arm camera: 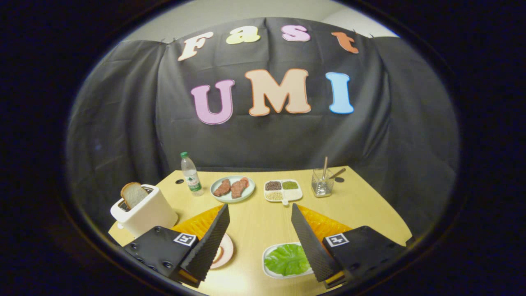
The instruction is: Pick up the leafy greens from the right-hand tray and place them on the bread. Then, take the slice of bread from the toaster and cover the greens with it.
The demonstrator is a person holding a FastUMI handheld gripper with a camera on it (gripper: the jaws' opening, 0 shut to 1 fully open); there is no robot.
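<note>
My gripper is open, held above the wooden table, its two ribbed black fingers wide apart with nothing between them. The leafy greens lie on a white tray just inside the right finger, partly hidden by it. A pink plate carrying a bread slice peeks out from behind the left finger. A white toaster stands beyond the left finger with a slice of bread sticking up out of its slot.
Across the table's far side stand a water bottle, a pale plate with two pieces of meat, a divided dish of grains and a clear glass holding utensils. Orange cloth lies under both fingers.
</note>
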